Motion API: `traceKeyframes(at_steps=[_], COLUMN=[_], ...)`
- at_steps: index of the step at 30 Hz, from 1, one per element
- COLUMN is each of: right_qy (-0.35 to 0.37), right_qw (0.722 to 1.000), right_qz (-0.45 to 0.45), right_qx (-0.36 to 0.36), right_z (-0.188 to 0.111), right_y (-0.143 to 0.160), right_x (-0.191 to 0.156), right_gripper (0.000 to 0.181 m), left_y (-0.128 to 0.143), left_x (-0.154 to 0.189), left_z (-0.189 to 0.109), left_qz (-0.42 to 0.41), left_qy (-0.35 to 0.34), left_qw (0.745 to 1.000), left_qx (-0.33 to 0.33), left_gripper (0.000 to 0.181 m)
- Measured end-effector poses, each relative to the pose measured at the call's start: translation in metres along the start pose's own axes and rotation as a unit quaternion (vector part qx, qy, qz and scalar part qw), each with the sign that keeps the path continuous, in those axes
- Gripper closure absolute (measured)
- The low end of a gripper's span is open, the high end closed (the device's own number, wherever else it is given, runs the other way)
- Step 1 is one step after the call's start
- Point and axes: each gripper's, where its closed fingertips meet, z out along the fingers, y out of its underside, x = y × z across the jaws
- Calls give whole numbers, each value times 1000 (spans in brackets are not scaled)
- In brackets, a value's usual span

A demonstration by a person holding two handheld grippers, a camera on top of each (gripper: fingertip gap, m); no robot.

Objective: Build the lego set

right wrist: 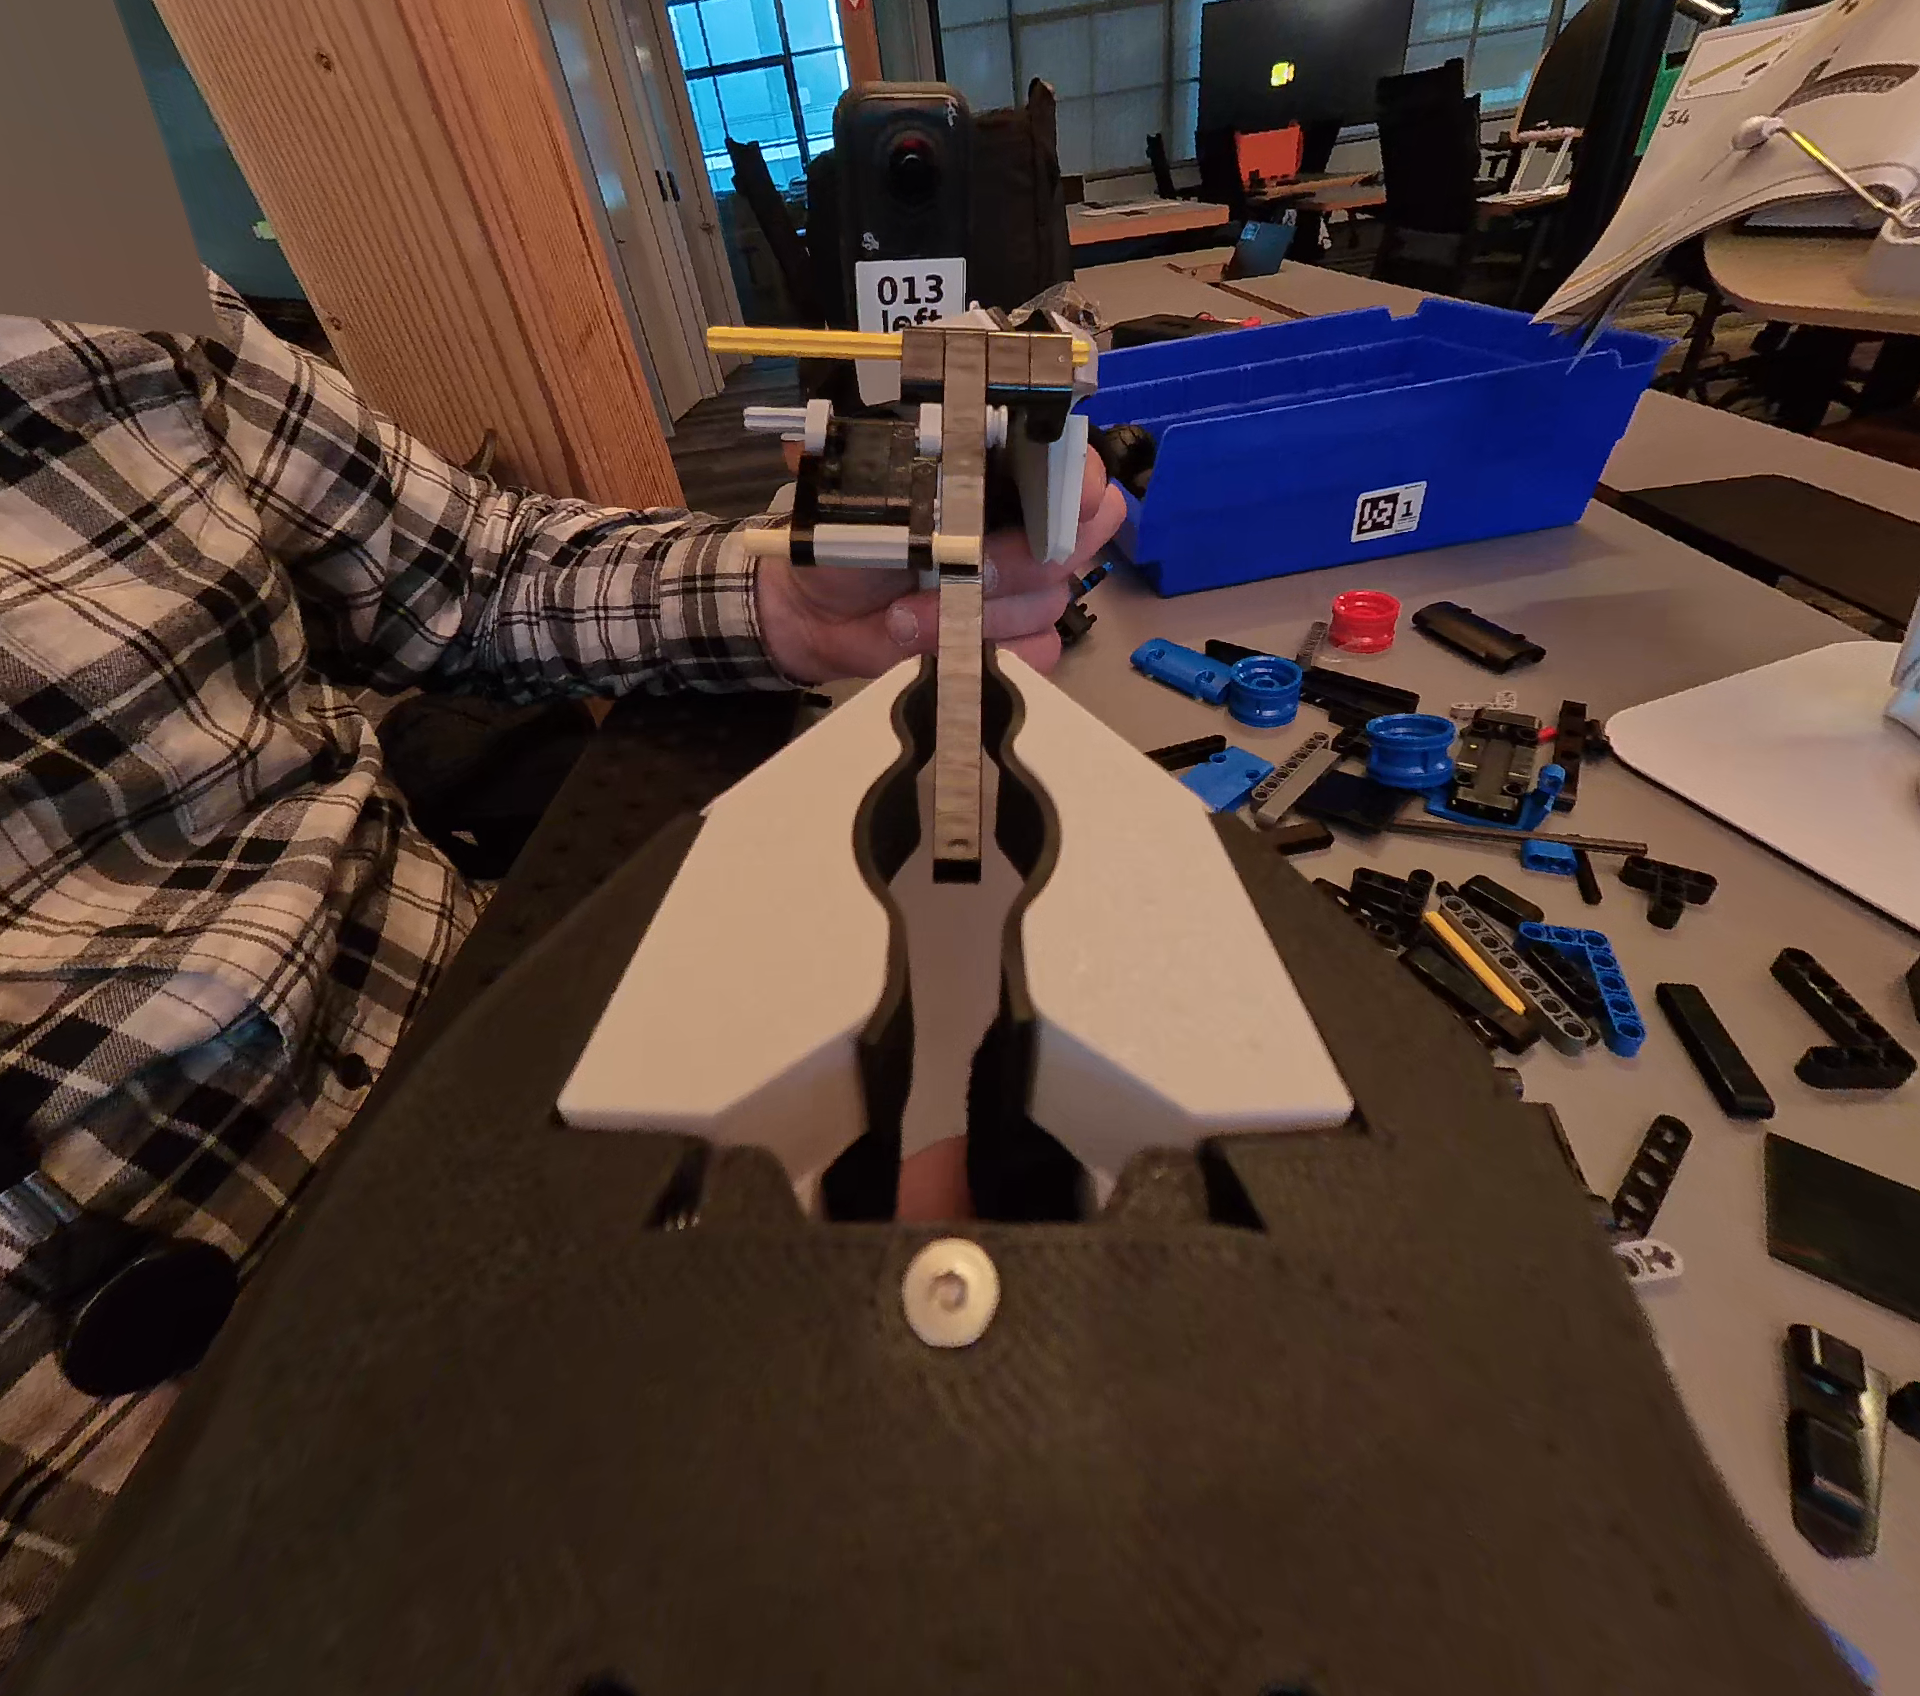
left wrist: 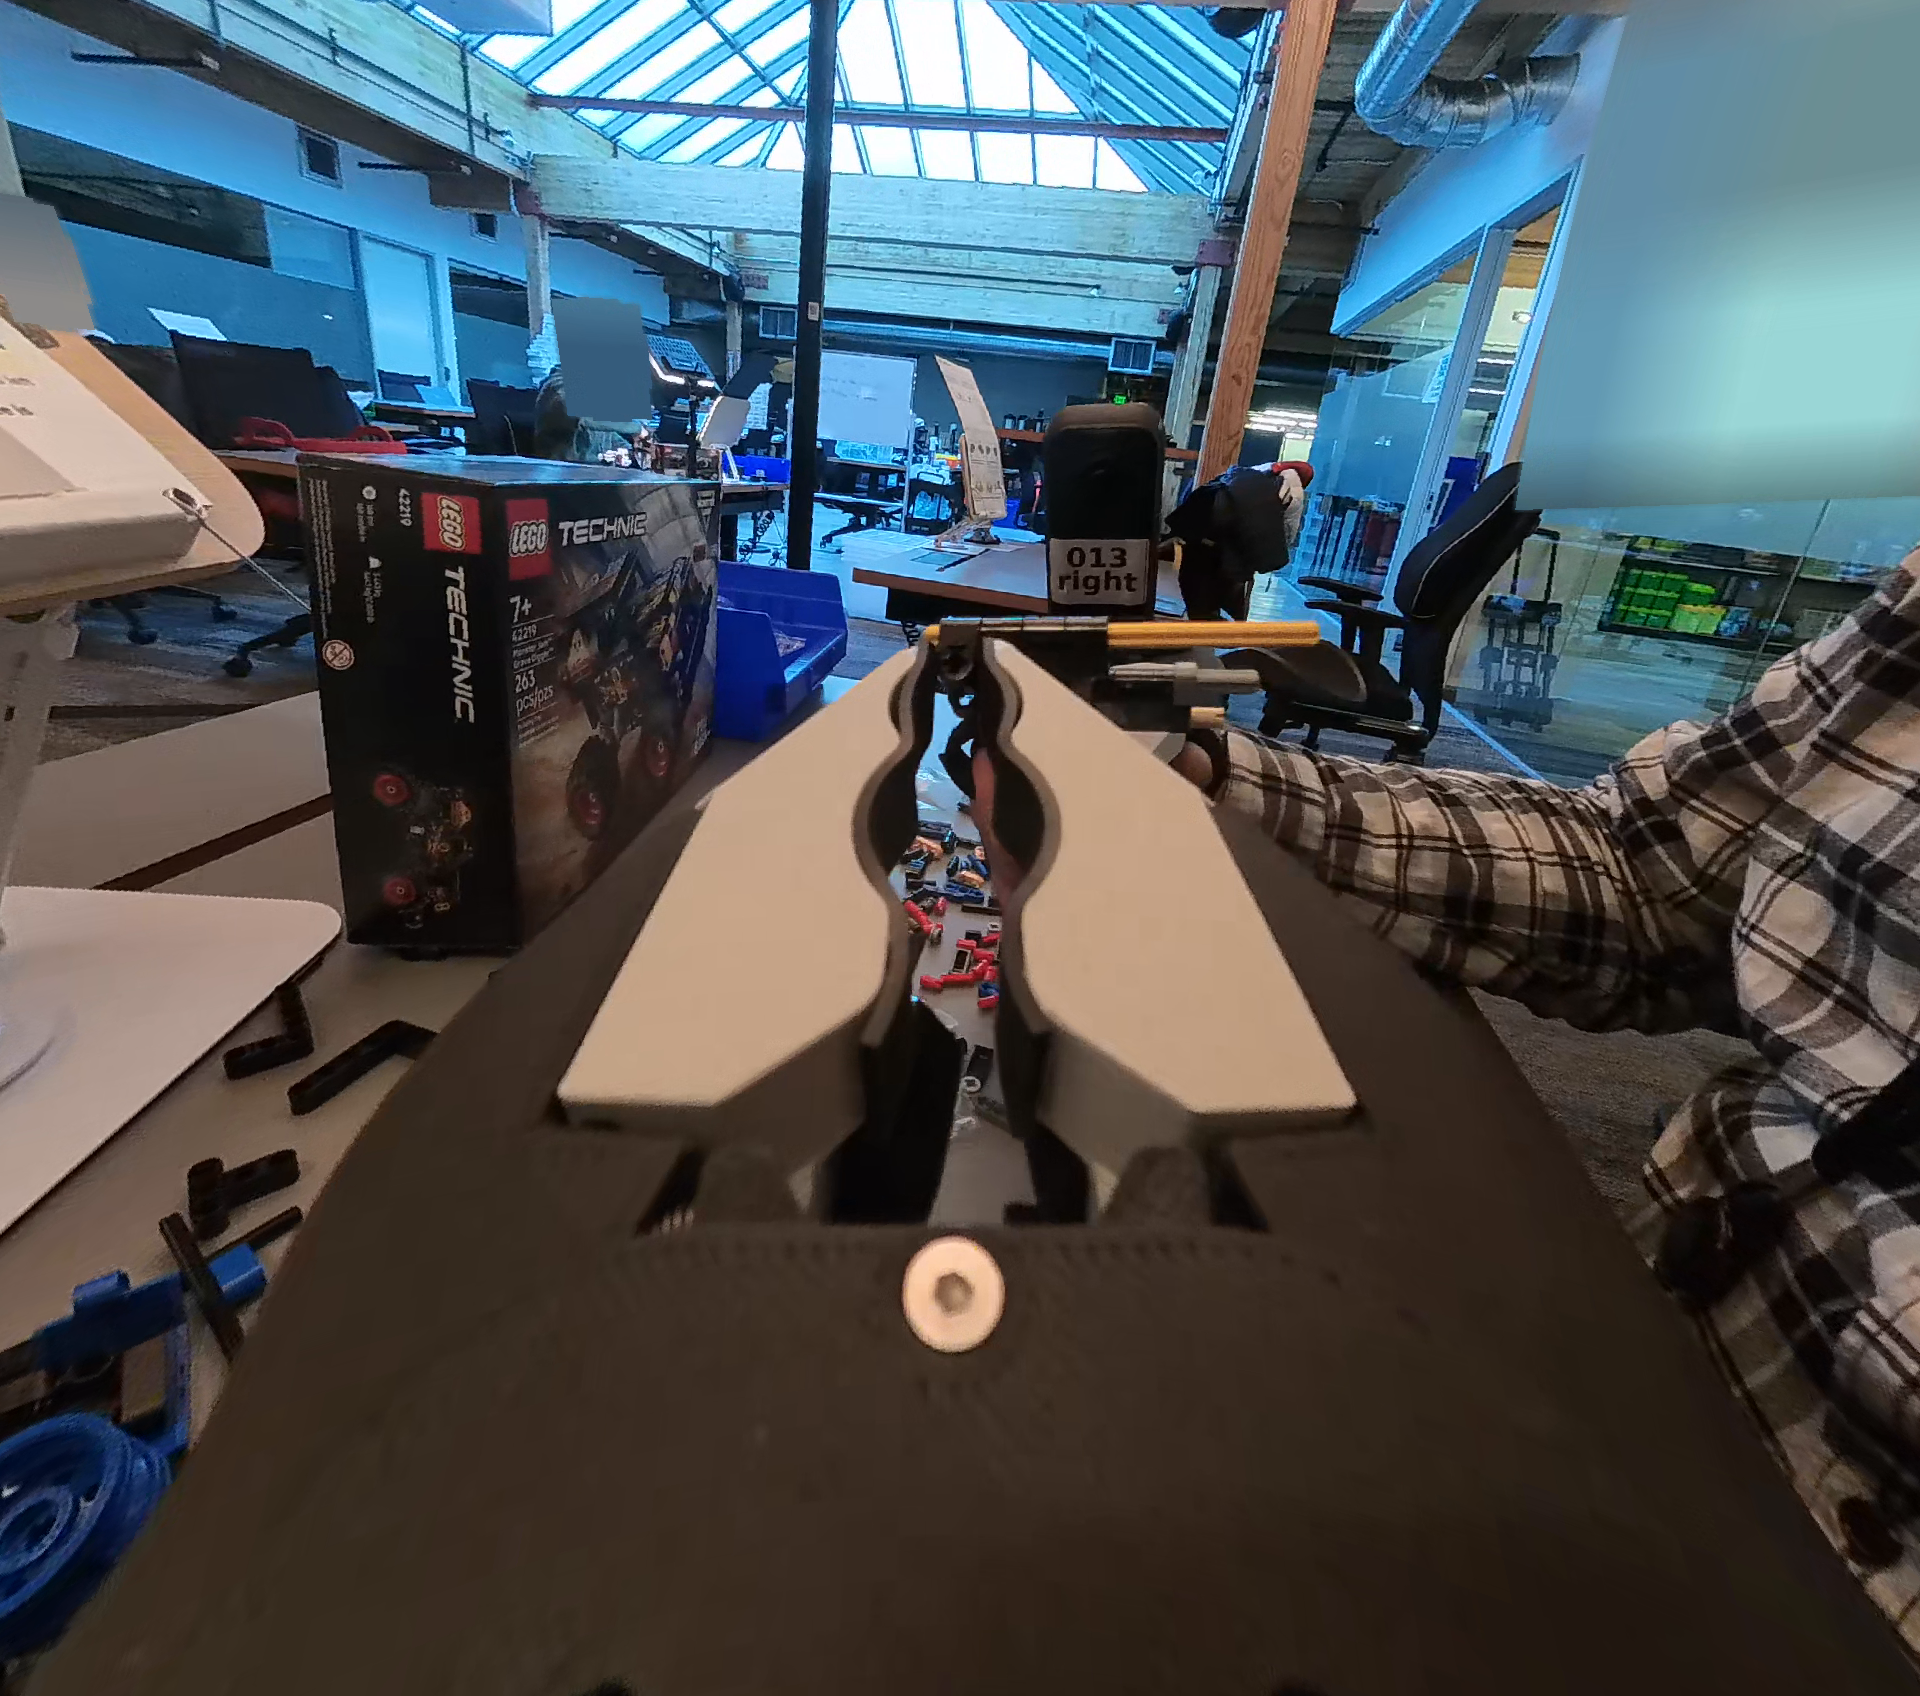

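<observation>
Mid-build at the workbench: I have both tongs raised off the table and turned toward each other, sharing one half-finished assembly (right wrist: 914, 451) at the centre of each frame. My right gripper (right wrist: 958, 659) is closed on a long black beam (right wrist: 958, 711) that runs up between its fingers into the assembly, which gives me a handle on the model from below. My left gripper (left wrist: 958, 659) is pinched nearly shut at its tips on a black part just under the yellow axle (left wrist: 1210, 634), at the assembly's top edge; exactly which piece it has I cannot tell. Holding at two points looks meant to steady the model in the air, so a part can be pressed home without twisting.

Loose parts (right wrist: 1496, 950) lie scattered at the right of the right wrist view, ahead of a blue bin (right wrist: 1351, 420). The set's box (left wrist: 509, 690) stands at centre left of the left wrist view.
</observation>
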Motion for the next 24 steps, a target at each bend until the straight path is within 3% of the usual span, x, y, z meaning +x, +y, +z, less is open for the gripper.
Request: traceKeyframes(at_steps=[23,24], right_qy=[17,27], right_qw=[999,999], right_qz=[-32,-35], right_qx=[-21,-26], right_z=[-5,-7], right_y=[4,4], right_x=[1,4], right_gripper=[173,161], left_y=[5,5], left_x=[4,3], left_z=[1,1], left_qz=[42,52], left_qy=[0,-7], left_qw=[999,998], left_qx=[-21,-23], left_gripper=[176,176])
